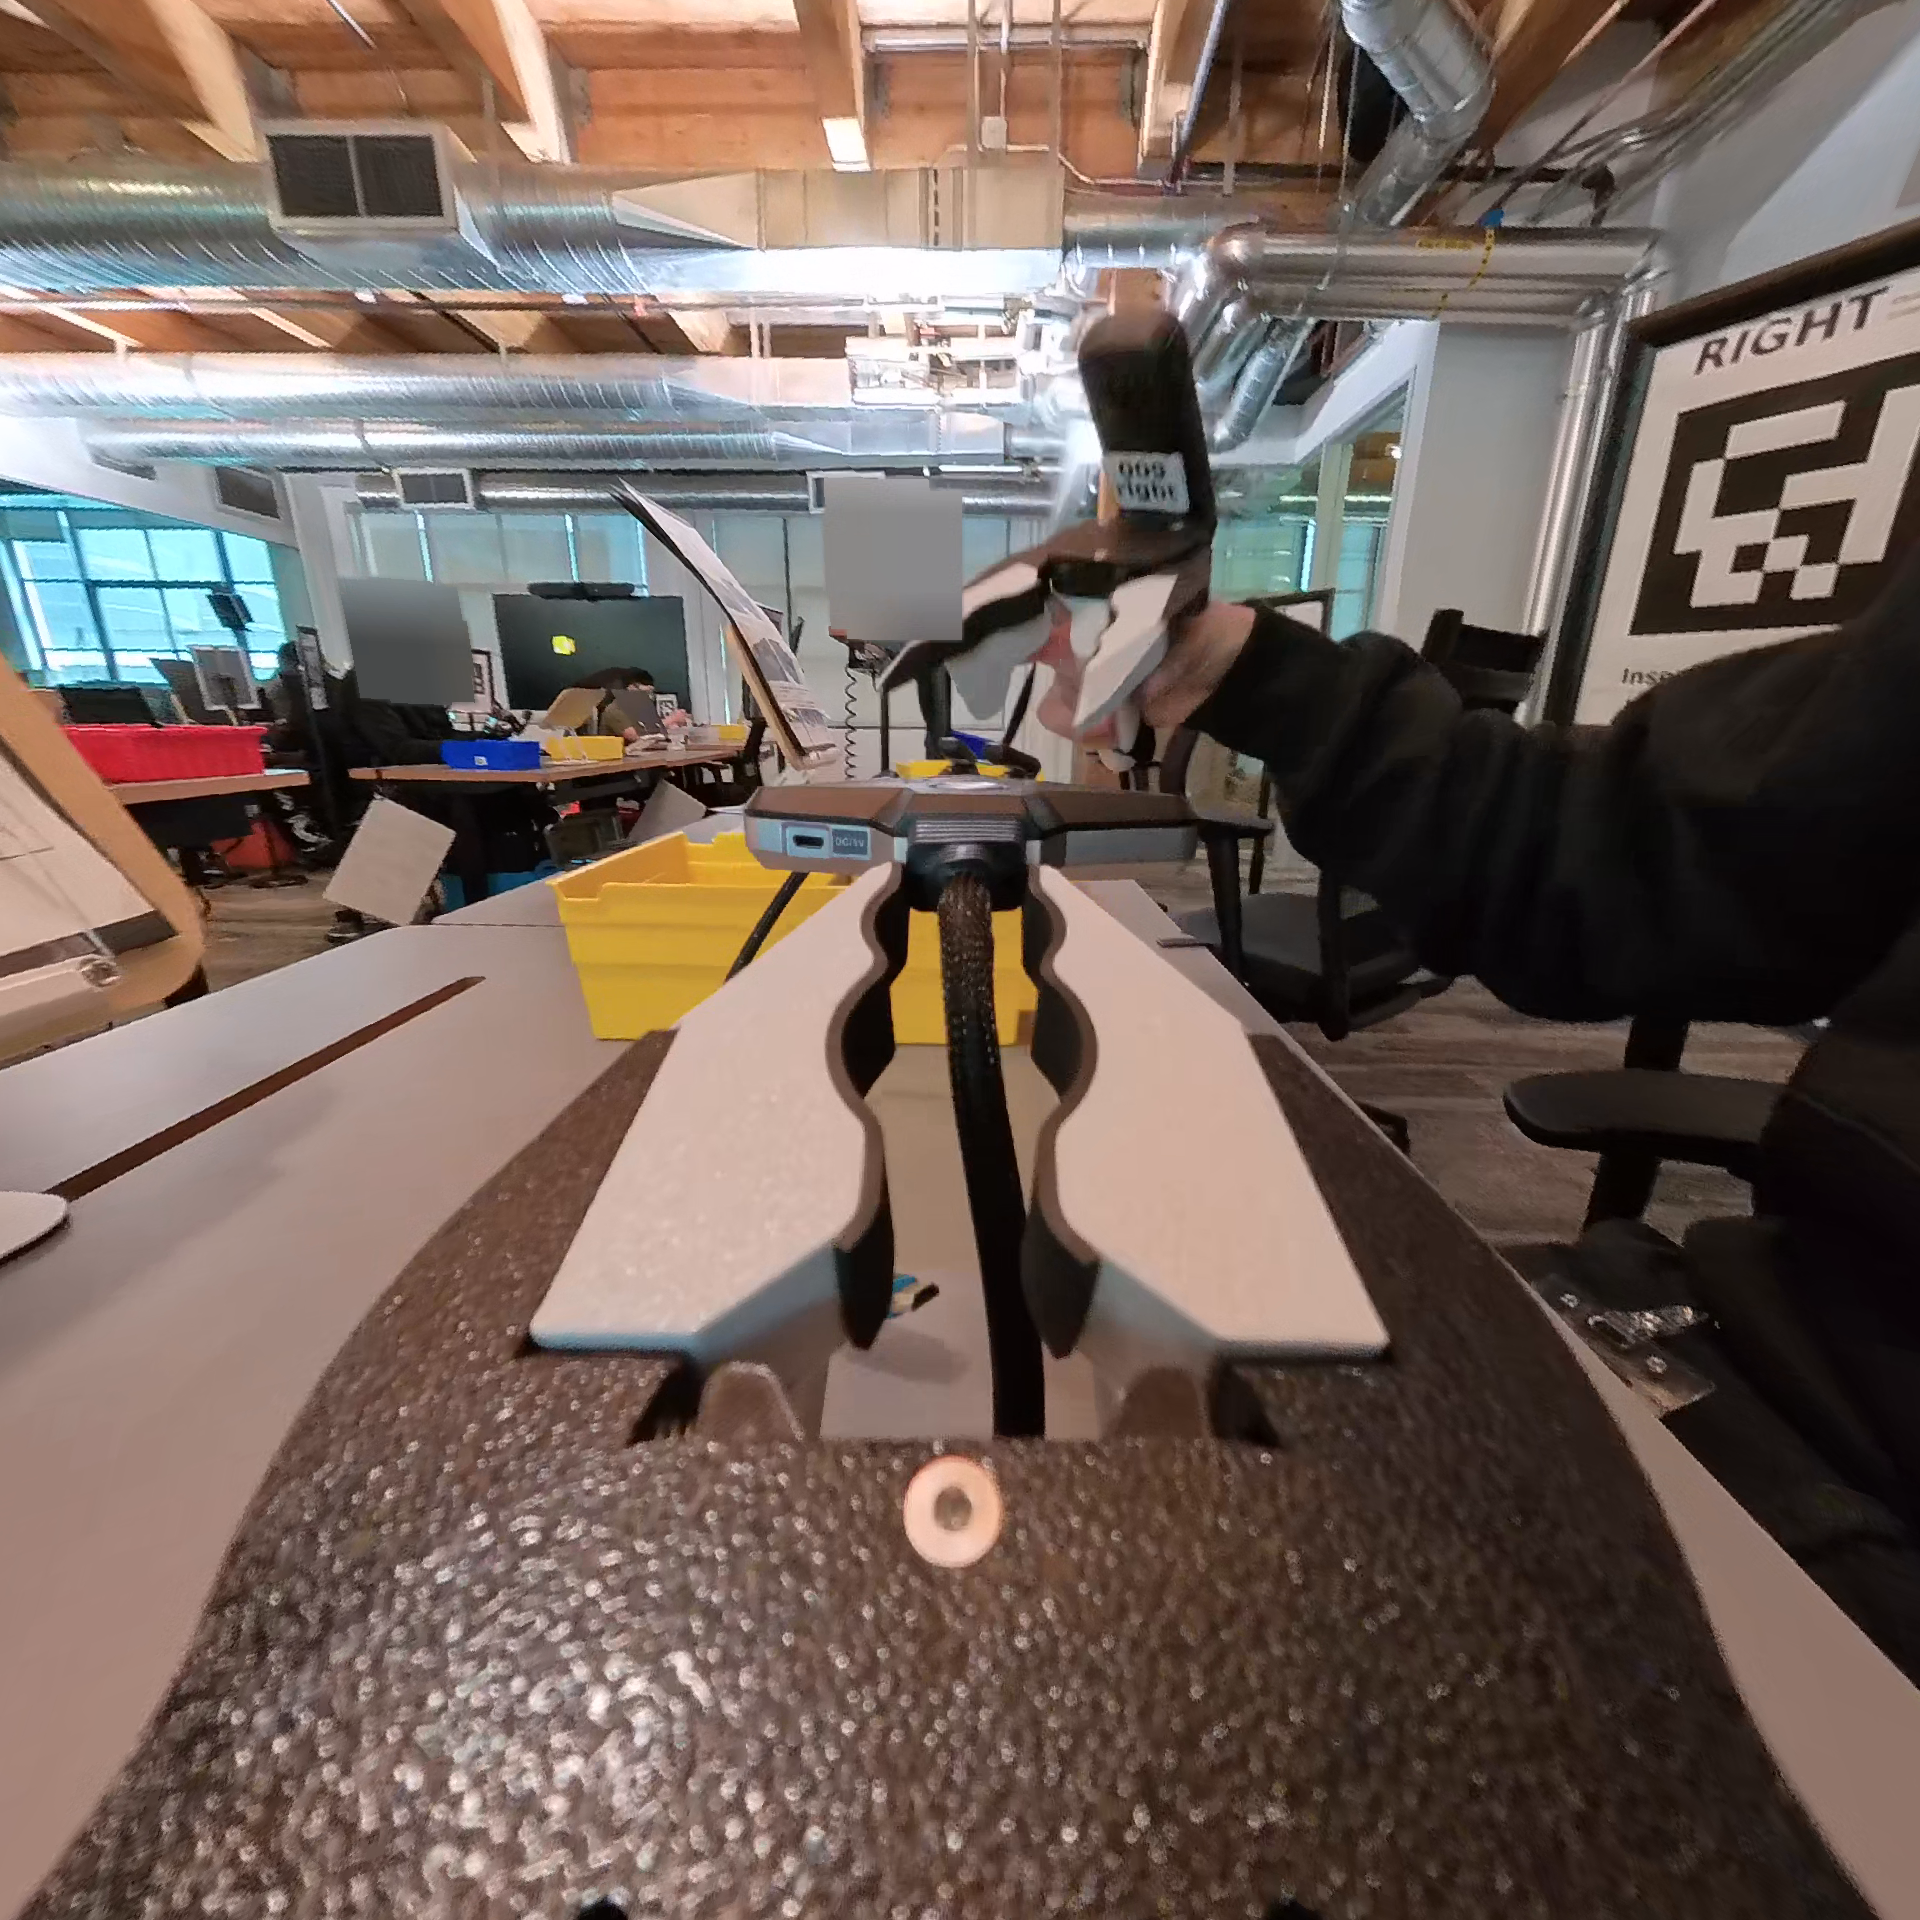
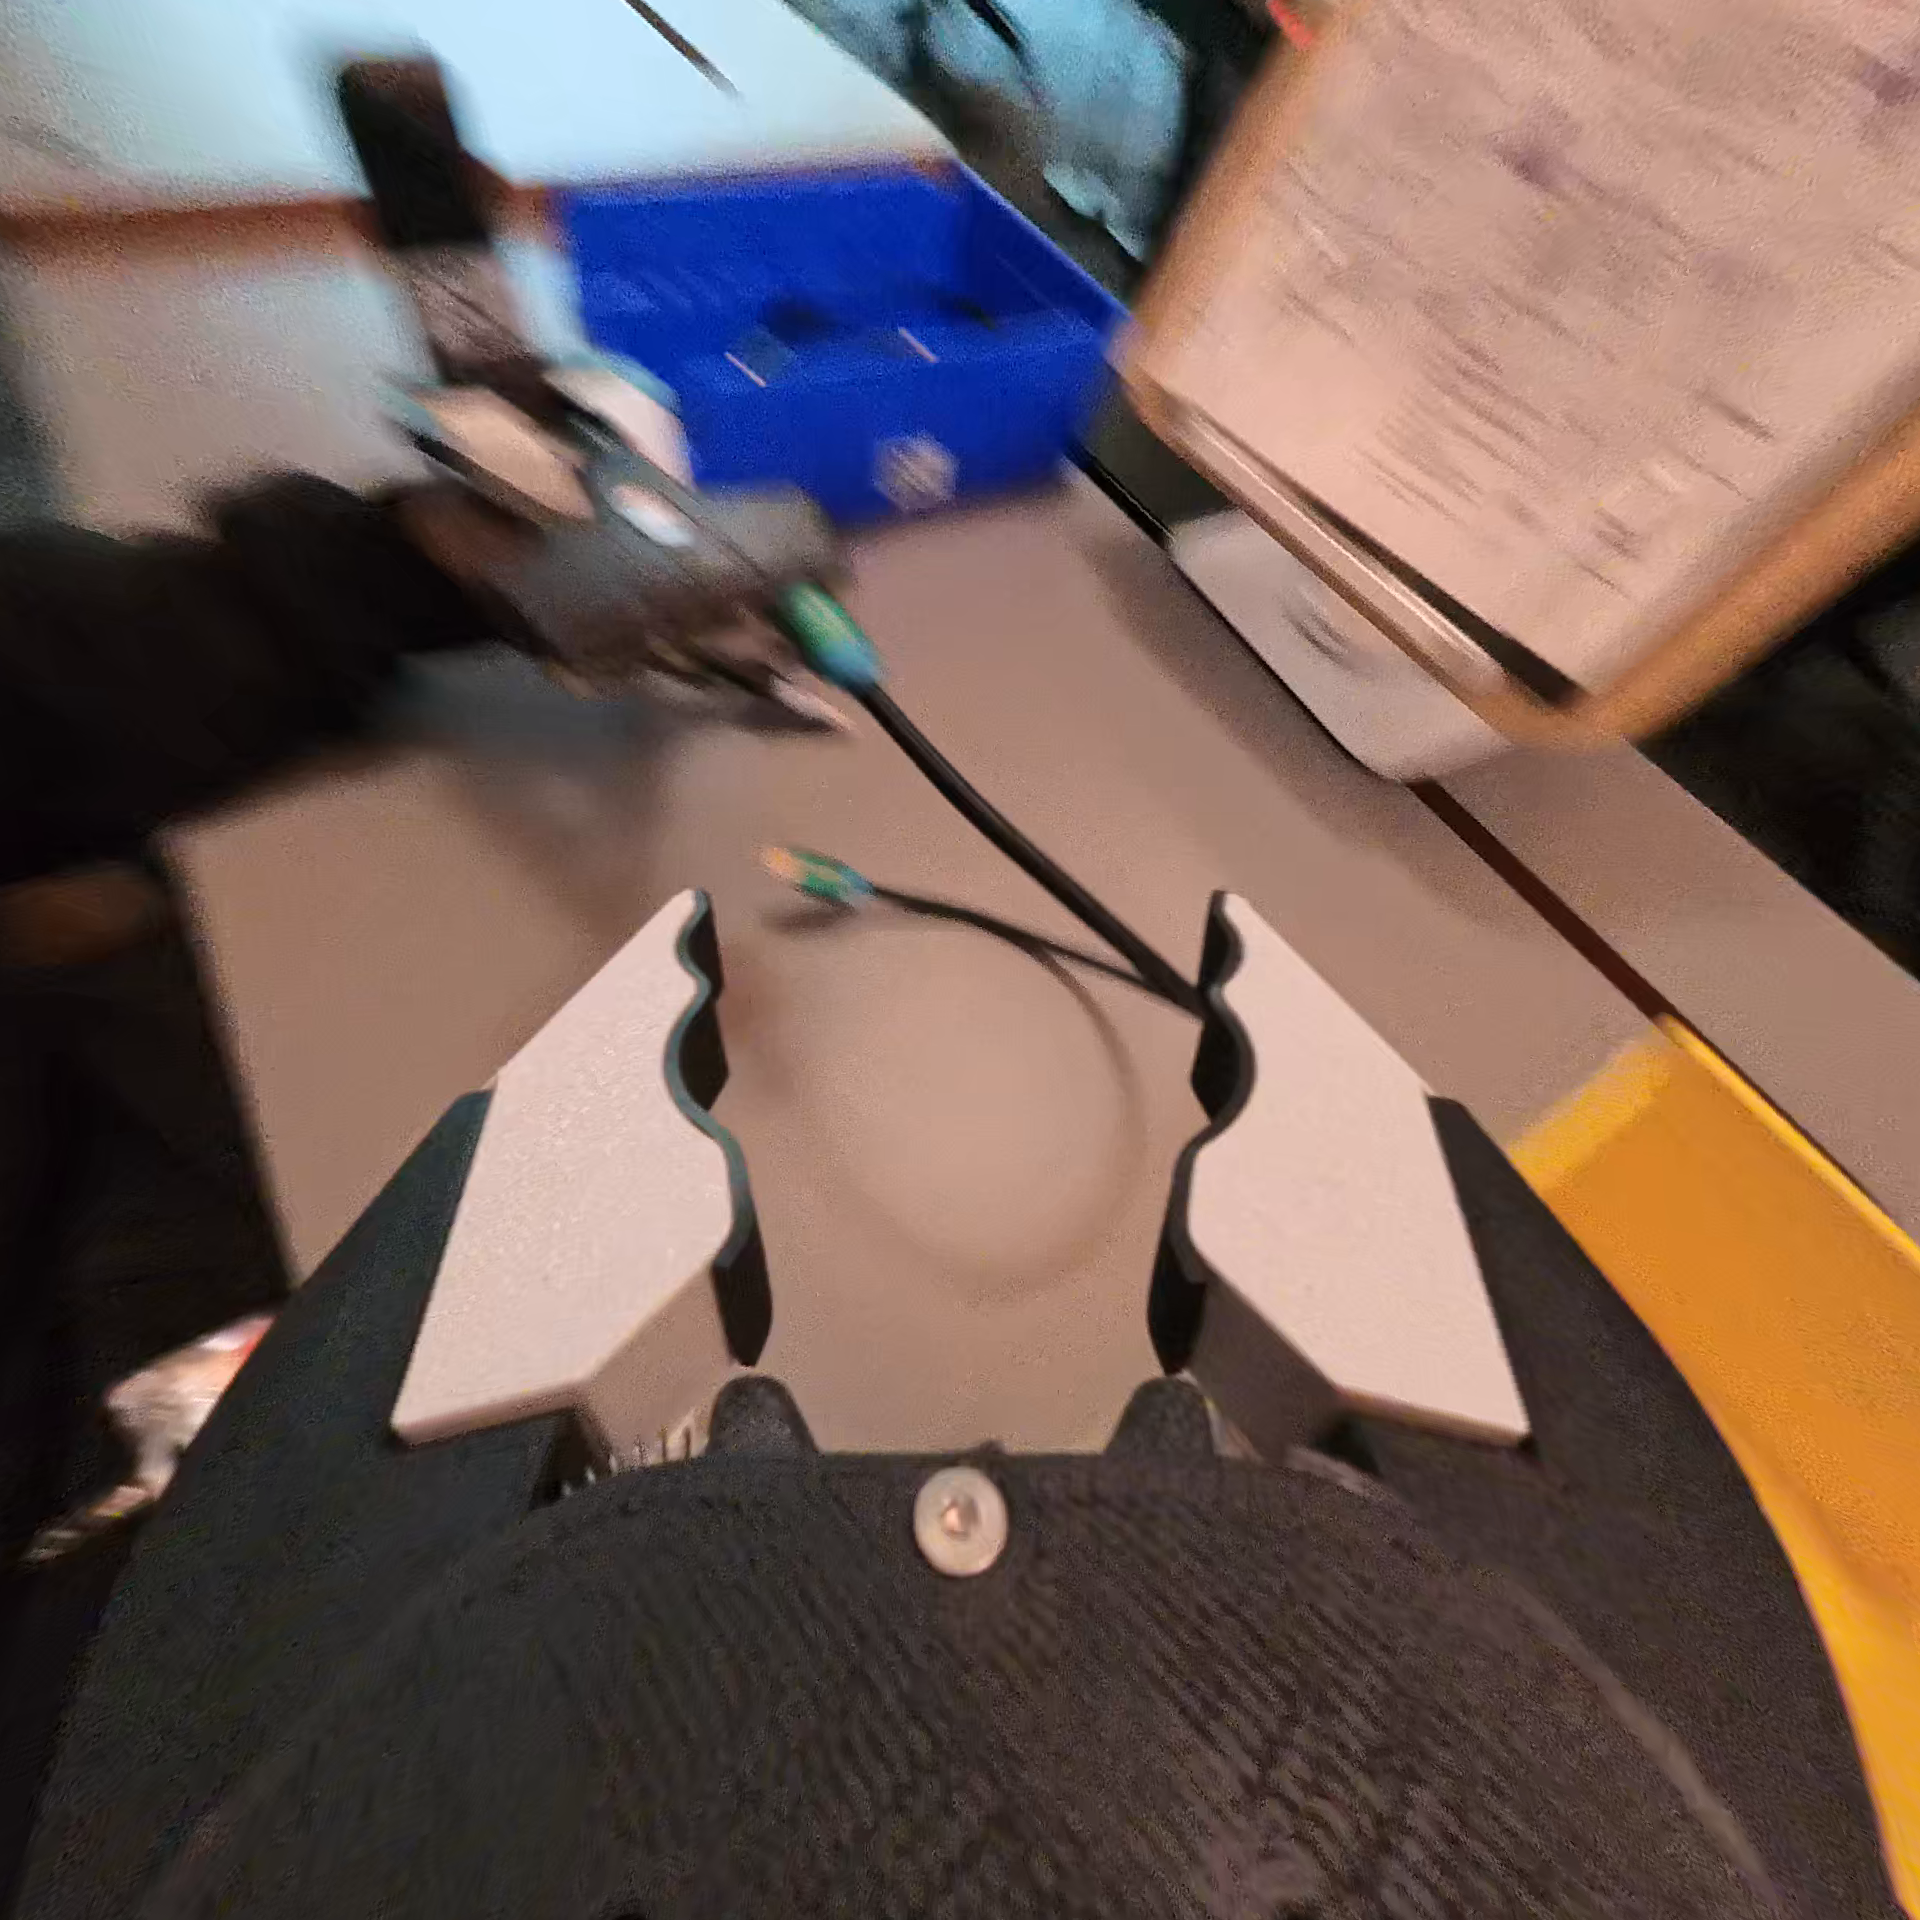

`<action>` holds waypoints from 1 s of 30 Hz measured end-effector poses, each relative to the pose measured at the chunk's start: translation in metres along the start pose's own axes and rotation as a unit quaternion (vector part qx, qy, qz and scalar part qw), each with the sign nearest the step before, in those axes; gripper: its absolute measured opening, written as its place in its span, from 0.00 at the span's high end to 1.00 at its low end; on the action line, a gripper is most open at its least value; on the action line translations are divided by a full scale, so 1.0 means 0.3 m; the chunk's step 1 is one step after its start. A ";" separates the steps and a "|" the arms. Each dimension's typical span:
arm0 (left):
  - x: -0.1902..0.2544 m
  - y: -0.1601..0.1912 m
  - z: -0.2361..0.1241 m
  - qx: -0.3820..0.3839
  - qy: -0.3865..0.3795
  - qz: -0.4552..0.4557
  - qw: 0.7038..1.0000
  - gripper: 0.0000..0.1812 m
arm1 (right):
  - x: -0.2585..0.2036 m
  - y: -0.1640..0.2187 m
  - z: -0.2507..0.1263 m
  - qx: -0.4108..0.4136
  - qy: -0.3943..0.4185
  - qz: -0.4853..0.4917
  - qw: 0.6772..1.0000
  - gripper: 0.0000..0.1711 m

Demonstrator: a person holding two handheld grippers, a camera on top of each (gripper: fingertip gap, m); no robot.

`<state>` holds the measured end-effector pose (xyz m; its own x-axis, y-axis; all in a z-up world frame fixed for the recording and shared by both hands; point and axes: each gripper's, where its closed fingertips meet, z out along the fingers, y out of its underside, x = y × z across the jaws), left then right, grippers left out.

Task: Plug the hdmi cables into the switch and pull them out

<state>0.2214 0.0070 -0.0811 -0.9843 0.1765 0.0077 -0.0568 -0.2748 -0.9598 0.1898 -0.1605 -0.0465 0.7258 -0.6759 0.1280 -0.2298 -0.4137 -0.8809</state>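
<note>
Your left gripper [image 1: 966, 894] pinches the braided cable [image 1: 977, 1060] just behind its plug, which sits in the switch [image 1: 971, 821] held above the table [image 1: 312, 1091]. Farther right, your right gripper [image 2: 961, 904] hangs spread and empty over a loose green plug [image 2: 821, 873].

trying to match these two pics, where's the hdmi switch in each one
Left wrist view: the hdmi switch sits centre frame, just beyond the left tool, whose tips close on the braided cable's plug.
Right wrist view: blurred, upper left, at the left tool.
Shared landmark: the yellow bin.
</note>
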 end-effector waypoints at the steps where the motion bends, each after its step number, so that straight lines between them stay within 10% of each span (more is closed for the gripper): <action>1: 0.011 0.006 0.006 -0.005 0.008 0.003 1.000 0.89 | -0.068 -0.044 0.029 0.030 -0.042 -0.002 0.999 0.50; 10: 0.099 0.032 0.029 -0.024 0.077 0.033 0.996 0.89 | -0.190 -0.043 0.228 0.033 -0.113 0.020 0.993 0.63; 30: 0.130 0.038 0.040 -0.025 0.099 0.046 0.994 0.89 | -0.246 -0.008 0.251 0.036 -0.165 -0.004 0.986 0.89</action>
<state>0.1803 -0.0006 -0.0883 -0.9326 0.3366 -0.1302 0.0445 -0.2508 -0.9670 0.1855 -0.0637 -0.0882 0.9014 -0.4329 -0.0086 -0.1846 -0.3664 -0.9120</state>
